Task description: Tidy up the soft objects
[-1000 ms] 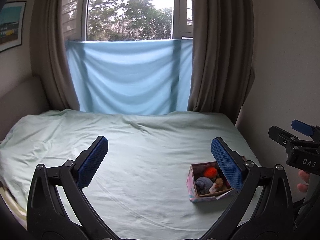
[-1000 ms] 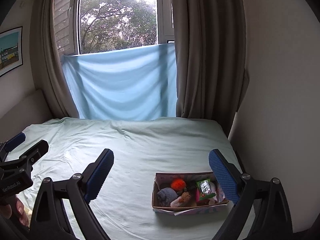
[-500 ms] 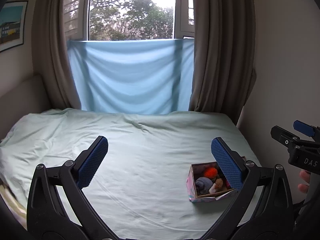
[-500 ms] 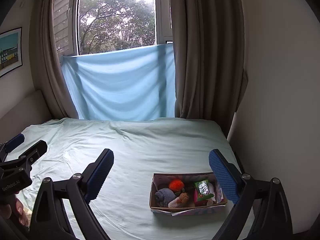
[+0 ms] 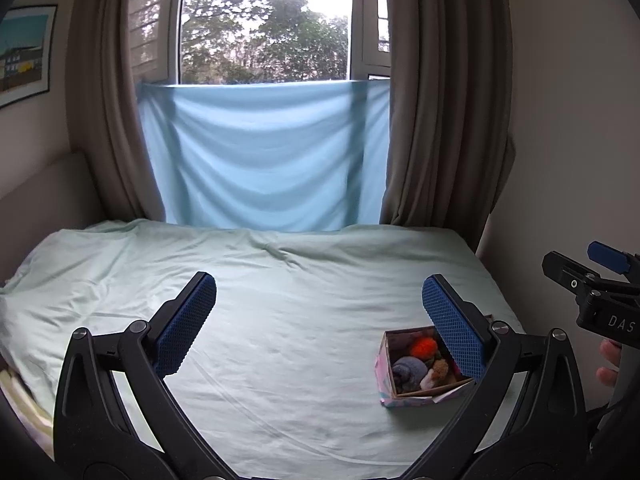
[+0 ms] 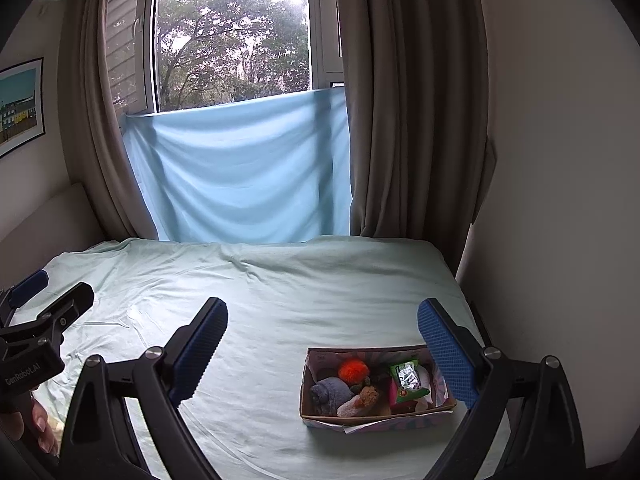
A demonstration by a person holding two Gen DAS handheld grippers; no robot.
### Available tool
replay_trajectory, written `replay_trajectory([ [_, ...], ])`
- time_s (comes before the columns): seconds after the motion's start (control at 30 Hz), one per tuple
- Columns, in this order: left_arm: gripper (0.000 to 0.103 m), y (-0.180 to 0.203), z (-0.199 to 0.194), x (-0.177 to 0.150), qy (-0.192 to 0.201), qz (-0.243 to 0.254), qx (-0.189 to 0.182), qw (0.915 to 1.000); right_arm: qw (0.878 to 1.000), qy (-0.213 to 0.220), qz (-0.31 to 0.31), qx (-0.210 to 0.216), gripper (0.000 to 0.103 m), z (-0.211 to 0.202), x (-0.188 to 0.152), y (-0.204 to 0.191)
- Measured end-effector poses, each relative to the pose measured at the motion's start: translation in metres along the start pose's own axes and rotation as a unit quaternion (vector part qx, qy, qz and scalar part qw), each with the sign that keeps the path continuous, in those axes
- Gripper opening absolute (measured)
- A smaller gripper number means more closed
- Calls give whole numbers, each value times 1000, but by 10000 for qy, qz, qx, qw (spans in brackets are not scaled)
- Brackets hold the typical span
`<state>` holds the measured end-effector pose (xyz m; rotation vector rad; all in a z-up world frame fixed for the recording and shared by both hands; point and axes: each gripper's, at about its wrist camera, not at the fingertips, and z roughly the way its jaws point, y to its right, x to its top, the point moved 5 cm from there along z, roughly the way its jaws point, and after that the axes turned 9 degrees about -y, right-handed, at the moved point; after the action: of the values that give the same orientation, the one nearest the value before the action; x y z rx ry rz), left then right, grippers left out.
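Above, both grippers (image 5: 320, 320) (image 6: 322, 338) wide apart over the box (image 6: 376, 420) of soft toys (image 6: 352, 370).

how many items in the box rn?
5 visible in the box: orange pom-pom, grey plush, brown-white plush, green packet, pink item beneath it. More may be hidden.

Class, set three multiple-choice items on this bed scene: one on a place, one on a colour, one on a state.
1. Where does the open patterned cardboard box sit?
A. on the pale green bed sheet
B. on the windowsill
C. on the floor

2. What colour is the fluffy pom-pom ball in the box?
A. yellow
B. orange
C. white

3. How do the jaws of the right gripper stand?
A. shut on a toy
B. shut on nothing
C. wide open, empty

Answers: 1 A, sheet lies all round the box; 2 B, bright orange fluff; 3 C, the blue pads stand far apart.
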<state>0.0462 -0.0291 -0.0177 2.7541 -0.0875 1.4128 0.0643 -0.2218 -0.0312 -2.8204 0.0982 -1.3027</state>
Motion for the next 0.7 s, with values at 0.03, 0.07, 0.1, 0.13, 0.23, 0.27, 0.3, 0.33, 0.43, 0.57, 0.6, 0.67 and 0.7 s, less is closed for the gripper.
replay_trajectory([
  [0.03,103,0,0,0,5,6,3,10000,10000,2,3,-4,95,0,1,0],
  [0.07,103,1,0,0,8,12,4,10000,10000,2,3,-4,95,1,1,0],
  [0.1,103,2,0,0,9,19,5,10000,10000,5,11,-7,95,1,1,1],
  [0.13,103,3,1,0,9,30,5,10000,10000,14,23,-8,95,1,2,1],
  [0.23,103,5,1,1,19,46,21,10000,10000,30,39,-2,95,1,3,2],
  [0.27,103,5,1,1,27,51,16,10000,10000,40,39,1,95,1,4,2],
  [0.3,103,5,0,1,36,52,18,10000,10000,52,36,3,95,1,4,2],
  [0.33,103,5,1,2,46,53,19,10000,10000,56,32,2,95,1,4,2],
  [0.43,103,4,-1,2,71,53,-9,10000,10000,66,9,-2,95,2,4,1],
  [0.57,103,4,-5,3,184,72,-13,9998,10000,75,-1,7,95,2,4,0],
  [0.6,103,4,-6,4,206,89,-3,9997,10000,79,-1,4,95,2,3,0],
  [0.67,103,4,-7,6,255,125,35,9996,10000,91,2,9,95,2,4,0],
  [0.7,103,5,-7,6,272,142,56,9995,10000,87,-2,9,95,3,4,-1],
])
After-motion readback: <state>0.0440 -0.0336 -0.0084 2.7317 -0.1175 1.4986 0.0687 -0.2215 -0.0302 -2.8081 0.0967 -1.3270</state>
